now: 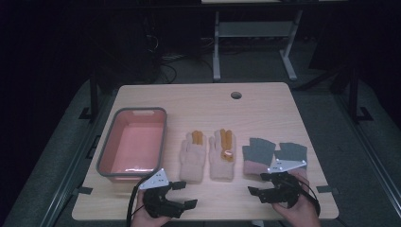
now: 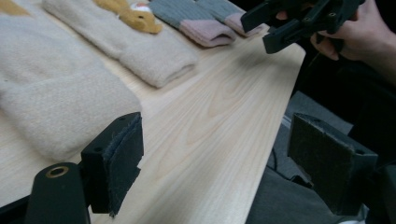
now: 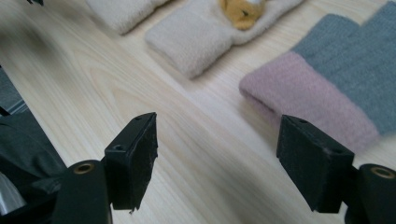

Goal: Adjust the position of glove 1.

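While both claws gape empty, pale wood table amid dark room, grey floor.

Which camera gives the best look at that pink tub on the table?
The high view: the whole pink tub with its grey rim lies there at the table's left, seemingly empty. The two gripper views look across the gloves instead.
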The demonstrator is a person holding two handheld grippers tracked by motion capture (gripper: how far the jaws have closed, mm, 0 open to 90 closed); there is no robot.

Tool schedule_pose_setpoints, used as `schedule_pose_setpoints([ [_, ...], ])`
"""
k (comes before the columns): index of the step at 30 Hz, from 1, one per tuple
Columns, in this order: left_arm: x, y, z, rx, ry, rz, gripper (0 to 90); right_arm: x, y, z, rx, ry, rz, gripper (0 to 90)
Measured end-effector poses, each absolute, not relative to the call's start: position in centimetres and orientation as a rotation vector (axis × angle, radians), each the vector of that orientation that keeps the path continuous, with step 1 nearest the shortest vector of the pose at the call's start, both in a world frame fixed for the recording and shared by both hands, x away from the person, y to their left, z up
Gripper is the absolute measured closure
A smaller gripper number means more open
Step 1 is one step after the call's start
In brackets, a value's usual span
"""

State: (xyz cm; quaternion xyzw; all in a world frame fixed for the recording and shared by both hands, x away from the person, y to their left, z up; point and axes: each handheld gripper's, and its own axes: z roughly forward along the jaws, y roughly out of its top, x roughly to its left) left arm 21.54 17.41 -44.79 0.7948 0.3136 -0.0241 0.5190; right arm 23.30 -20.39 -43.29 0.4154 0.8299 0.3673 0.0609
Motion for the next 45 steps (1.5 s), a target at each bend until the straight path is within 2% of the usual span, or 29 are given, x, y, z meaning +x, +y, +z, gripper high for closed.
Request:
schedule_pose_setpoints([
  [11,21.5,17.5,-44.6,1.91,0.743,-0.037,18.9,25.1,-18.8,-42.6,1.248,2.589,1.022,27.9],
  [32,21.2,17.3,-44.5,1.906,0.737,-0.021,18.9,29.4,-15.0,-38.3,1.115,2.686,0.962,29.3],
  [45,21.2,17.3,-44.5,1.901,0.732,-0.02,19.0,32.2,-12.5,-38.6,1.064,2.745,0.856,31.6],
])
